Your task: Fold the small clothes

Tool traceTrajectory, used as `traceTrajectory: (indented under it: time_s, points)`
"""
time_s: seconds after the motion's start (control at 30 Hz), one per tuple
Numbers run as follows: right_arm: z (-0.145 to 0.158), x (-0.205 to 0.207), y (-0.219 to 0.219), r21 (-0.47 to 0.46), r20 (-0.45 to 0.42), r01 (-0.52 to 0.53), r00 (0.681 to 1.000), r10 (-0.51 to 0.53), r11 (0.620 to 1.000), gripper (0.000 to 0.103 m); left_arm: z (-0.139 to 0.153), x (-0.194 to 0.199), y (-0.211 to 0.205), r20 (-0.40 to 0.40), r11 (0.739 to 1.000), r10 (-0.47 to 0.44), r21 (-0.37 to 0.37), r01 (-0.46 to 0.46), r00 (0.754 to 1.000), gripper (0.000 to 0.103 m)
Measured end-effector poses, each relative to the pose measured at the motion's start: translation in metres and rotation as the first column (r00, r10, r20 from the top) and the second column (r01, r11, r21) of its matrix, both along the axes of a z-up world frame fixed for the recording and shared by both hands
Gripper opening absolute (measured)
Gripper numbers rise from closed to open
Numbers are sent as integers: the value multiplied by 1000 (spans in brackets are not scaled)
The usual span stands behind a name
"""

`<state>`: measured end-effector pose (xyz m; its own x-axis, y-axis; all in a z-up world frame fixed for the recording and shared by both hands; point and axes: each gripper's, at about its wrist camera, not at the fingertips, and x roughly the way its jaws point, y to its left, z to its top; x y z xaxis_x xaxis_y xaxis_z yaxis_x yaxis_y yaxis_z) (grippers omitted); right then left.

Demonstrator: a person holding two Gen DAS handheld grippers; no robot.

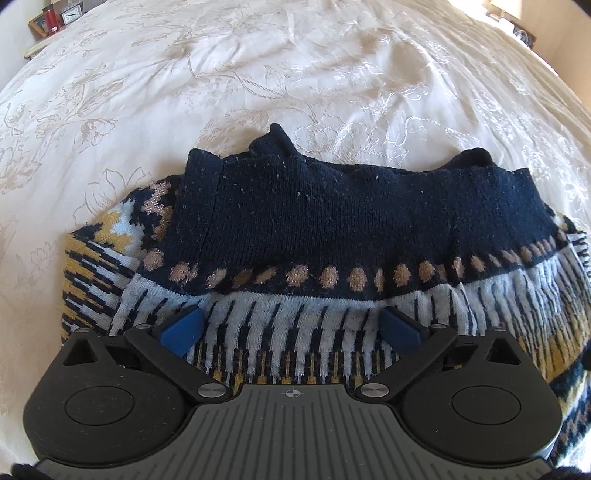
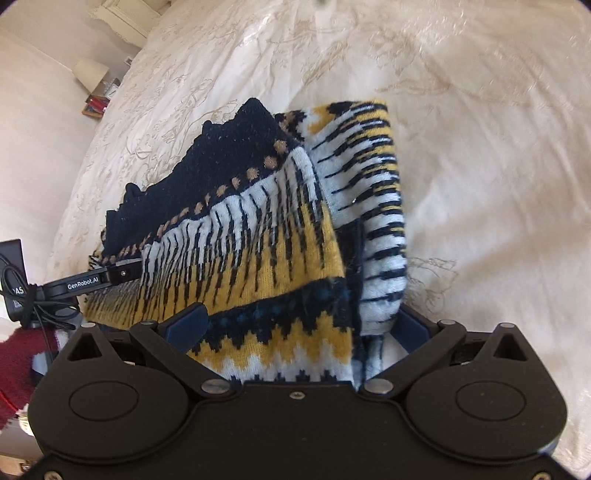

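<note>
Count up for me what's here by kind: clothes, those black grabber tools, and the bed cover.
Knitted garments: 1, the patterned sweater
Grabber tools: 2, the left gripper and the right gripper
Bed covers: 1, the cream bedspread
Total: 4

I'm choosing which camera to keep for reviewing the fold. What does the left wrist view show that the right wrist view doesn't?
Left wrist only: the left gripper open over the white-striped band, and framed pictures past the bed.

Right wrist only: the right gripper at the zigzag hem, a striped flap standing raised, the other gripper's finger from the side, and a lamp.

Both: the folded patterned sweater on the embroidered cream bedspread.
</note>
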<state>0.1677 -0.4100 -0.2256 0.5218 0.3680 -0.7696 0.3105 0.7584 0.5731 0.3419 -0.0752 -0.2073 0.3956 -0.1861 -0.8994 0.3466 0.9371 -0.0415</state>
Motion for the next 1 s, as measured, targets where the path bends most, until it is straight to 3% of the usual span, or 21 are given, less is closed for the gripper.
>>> traceTrajectory:
  time_s: [0.23,0.37,0.5,0.67,0.77,0.9,1.0]
  points:
    - [-12,3,-26,174,40,82,995,-90,981,103,-1,-8,1,41,1000,7,-8,-7,999,103]
    - [-13,1,-31,199,56,70,995,-83,977,103,5,-1,1,-15,1000,-5,-2,5,1000,102]
    - [-4,-4,-26,152,87,19,996,-32,988,103,22,2,3,-24,999,35,-28,-35,999,88]
    - [14,-17,-27,-15,151,-15,988,17,1000,103,46,-3,-11,9,996,25,-84,-25,1000,88]
    - [15,-12,-33,-40,162,-44,985,50,998,103,45,-1,-27,-7,997,16,-71,-16,1000,88]
    - [5,6,-40,19,158,-83,984,79,996,103,32,5,-45,-28,999,31,-34,-32,999,88]
    - [-6,15,-42,173,152,-115,984,88,978,103,22,11,-50,-47,999,54,-1,-55,997,88]
